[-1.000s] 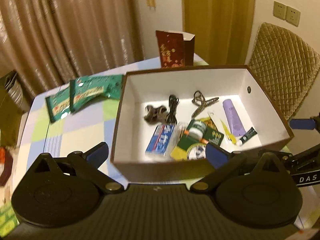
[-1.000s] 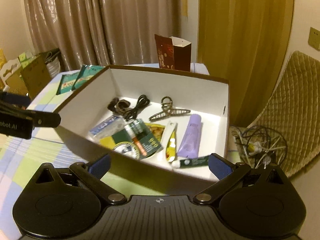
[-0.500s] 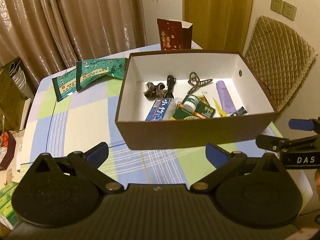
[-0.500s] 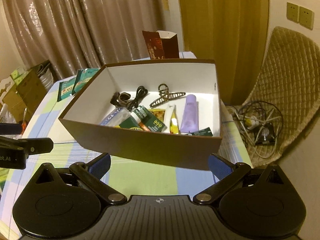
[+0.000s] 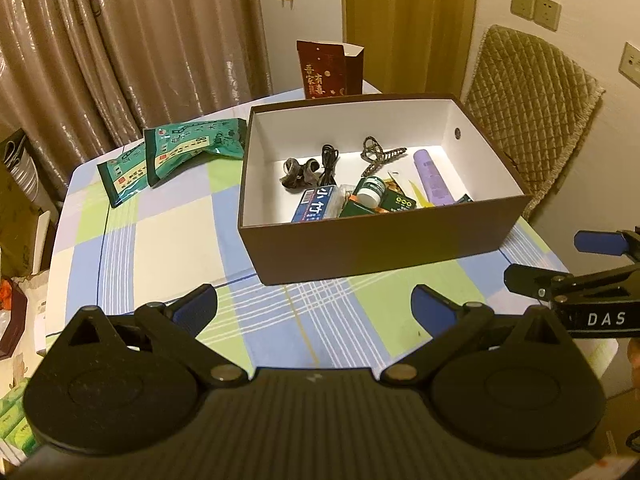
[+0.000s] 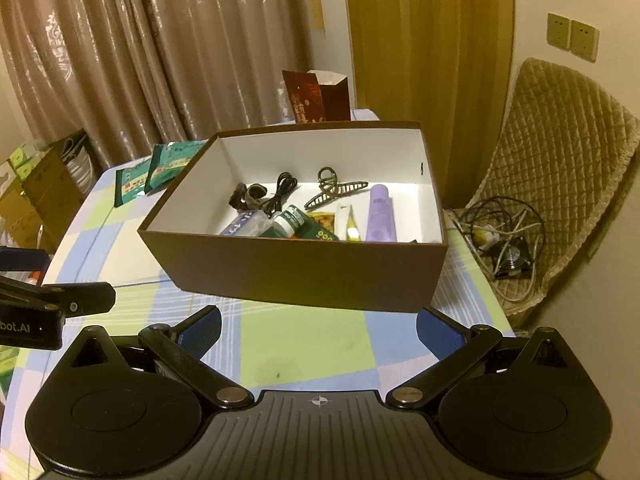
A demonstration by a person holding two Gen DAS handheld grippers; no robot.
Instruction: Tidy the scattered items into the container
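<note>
A brown cardboard box (image 5: 376, 240) with a white inside stands on the checked tablecloth; it also shows in the right wrist view (image 6: 304, 268). Inside lie a purple tube (image 6: 380, 214), a hair claw (image 6: 334, 192), a black cable (image 6: 282, 192), a blue toothpaste pack (image 5: 318, 204), a green bottle (image 6: 290, 220) and other small items. My left gripper (image 5: 314, 306) is open and empty, in front of the box. My right gripper (image 6: 318, 328) is open and empty, also in front of the box. It shows at the right in the left wrist view (image 5: 560, 268).
Two green packets (image 5: 172, 156) lie on the table left of the box. A dark red gift bag (image 5: 330, 70) stands behind the box. A quilted chair (image 6: 560, 152) with cables (image 6: 504, 236) on its seat is at the right. Curtains hang behind.
Both grippers have drawn back and away from the box, which now looks smaller and farther. Both stay open and empty. The items in the box have not moved.
</note>
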